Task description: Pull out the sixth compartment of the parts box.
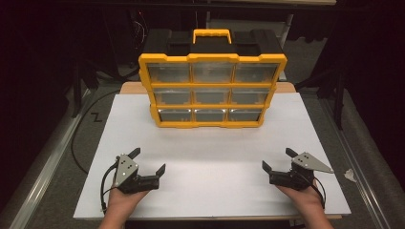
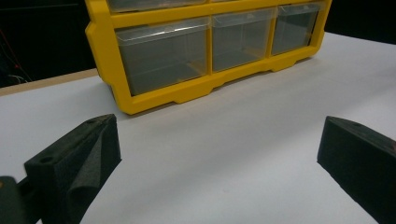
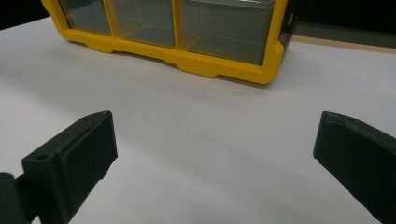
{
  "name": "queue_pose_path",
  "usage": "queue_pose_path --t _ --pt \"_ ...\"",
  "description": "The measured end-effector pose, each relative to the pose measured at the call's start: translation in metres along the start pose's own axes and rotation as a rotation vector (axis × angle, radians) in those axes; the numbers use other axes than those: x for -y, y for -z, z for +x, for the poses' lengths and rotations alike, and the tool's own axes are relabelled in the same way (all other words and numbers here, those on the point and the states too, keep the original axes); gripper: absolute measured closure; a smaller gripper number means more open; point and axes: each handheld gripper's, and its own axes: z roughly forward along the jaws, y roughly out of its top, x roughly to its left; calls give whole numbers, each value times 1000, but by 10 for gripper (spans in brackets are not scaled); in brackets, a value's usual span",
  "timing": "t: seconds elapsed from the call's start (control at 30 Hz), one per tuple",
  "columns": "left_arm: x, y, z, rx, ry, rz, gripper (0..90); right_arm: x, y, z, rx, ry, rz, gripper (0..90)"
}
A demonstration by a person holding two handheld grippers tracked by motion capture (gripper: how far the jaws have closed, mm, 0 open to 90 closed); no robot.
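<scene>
While both hands rest at the near edge: nothing held, nothing touched.
Left gripper [image 1: 149, 160]: jaws spread wide, bare counter between.
Right gripper [image 1: 278, 159]: jaws spread wide too, likewise nothing between.
Counter [image 1: 210, 162]: white, bare between grippers and cabinet.
Drawer cabinet [image 1: 212, 90]: yellow frame, upright at far middle, well apart from both grippers.
Count: two grippers, one cabinet, nine clear drawers in three rows of three, one top handle [image 1: 210, 35].
Risk: likely tipping or sliding back if pulled one-handed, being unbraced; likely slipping off smooth clear fronts with a shallow pinch.
</scene>
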Motion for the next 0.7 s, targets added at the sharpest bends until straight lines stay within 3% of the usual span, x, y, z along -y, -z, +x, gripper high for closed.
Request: queue_pose_path --t 0.7 --pt "2 -1 2 10 30 3 3 1 -1 1 -9 5 -1 10"
